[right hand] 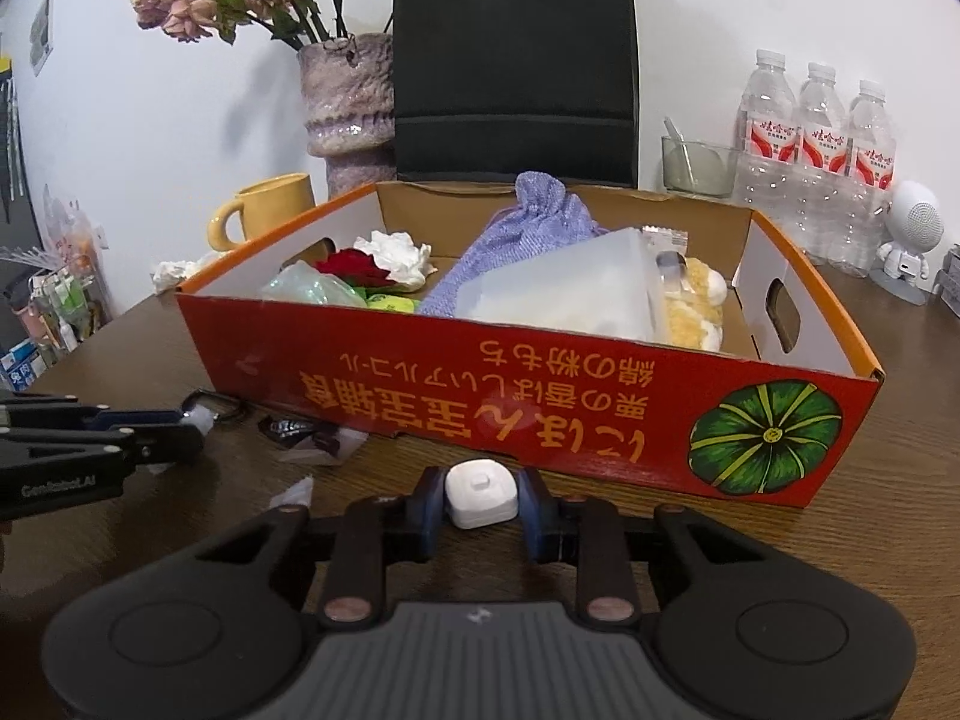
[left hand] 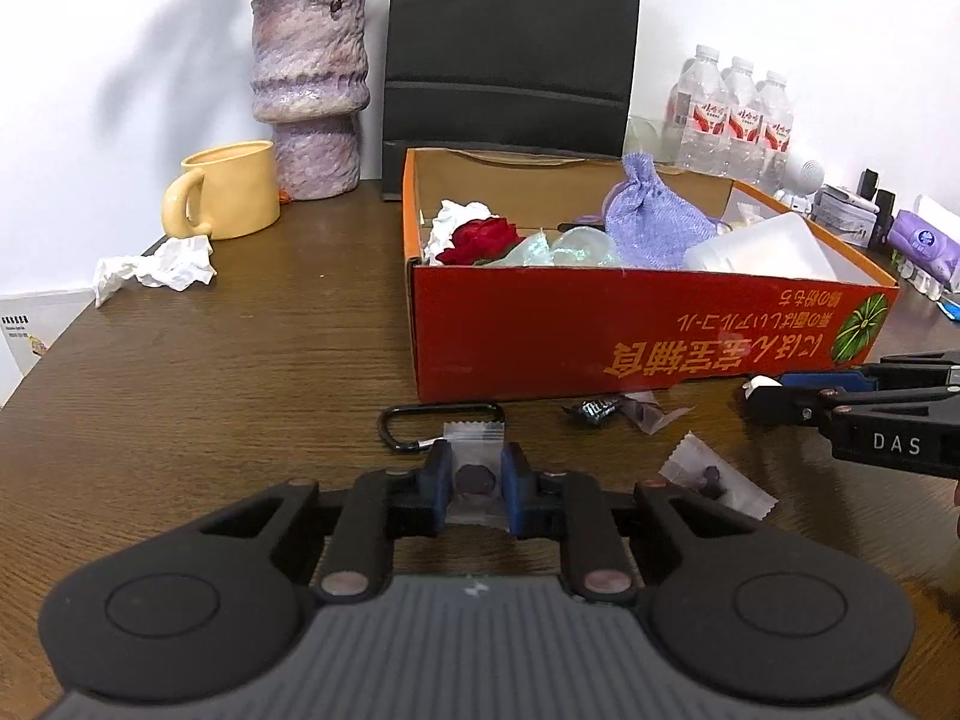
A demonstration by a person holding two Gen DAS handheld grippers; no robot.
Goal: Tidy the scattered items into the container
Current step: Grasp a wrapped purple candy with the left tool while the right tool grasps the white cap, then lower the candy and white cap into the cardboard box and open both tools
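The red cardboard box (right hand: 540,414) is sitting toward the far edge of the wooden table (left hand: 240,360), its long side facing the grippers, already holding a purple pouch (right hand: 528,228) and other things. In front of its near wall, the left gripper (left hand: 477,483) is clamping a clear sachet (left hand: 474,468), whose long axis is pointing away toward the box; the thin film is likely to slip or crumple on lifting. The right gripper (right hand: 480,495) is pinching a small white squarish case (right hand: 480,492), roughly as wide as long, its rounded sides risking a pop-out. A carabiner (left hand: 441,426) is lying just beyond the sachet and could snag.
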